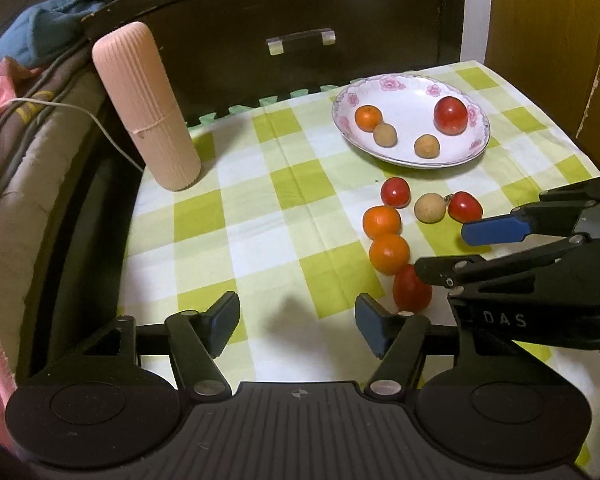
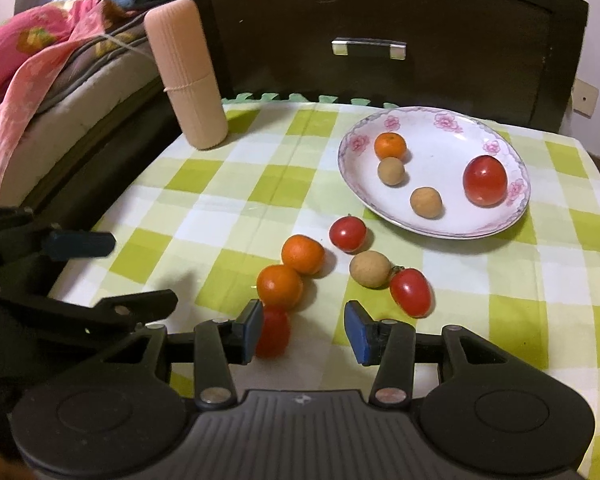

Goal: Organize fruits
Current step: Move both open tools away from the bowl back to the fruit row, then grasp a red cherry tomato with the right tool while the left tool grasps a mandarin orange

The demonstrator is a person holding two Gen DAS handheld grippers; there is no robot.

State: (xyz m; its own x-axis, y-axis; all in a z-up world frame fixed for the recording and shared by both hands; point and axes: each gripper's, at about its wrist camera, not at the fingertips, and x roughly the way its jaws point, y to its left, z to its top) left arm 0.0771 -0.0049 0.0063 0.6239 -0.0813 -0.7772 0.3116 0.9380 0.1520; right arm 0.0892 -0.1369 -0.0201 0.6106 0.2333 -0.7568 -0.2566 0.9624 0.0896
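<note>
A white flowered plate (image 1: 404, 96) (image 2: 440, 148) at the back right holds a small orange (image 1: 368, 117), two brown longans (image 1: 385, 135) and a big red tomato (image 1: 451, 115). Loose on the checked cloth lie two oranges (image 2: 302, 253) (image 2: 279, 285), a longan (image 2: 370, 269) and three small tomatoes (image 2: 347, 233) (image 2: 411, 292) (image 2: 274, 333). My right gripper (image 2: 304, 328) is open just above the cloth; its left pad is beside the nearest tomato. My left gripper (image 1: 296, 320) is open over bare cloth, left of the fruit row.
A ribbed pink cylinder (image 1: 146, 108) stands at the back left corner of the table. A dark drawer front with a metal handle (image 2: 369, 46) rises behind. Bedding (image 2: 40, 52) is piled left of the table. The cloth's left edge drops off by the bed.
</note>
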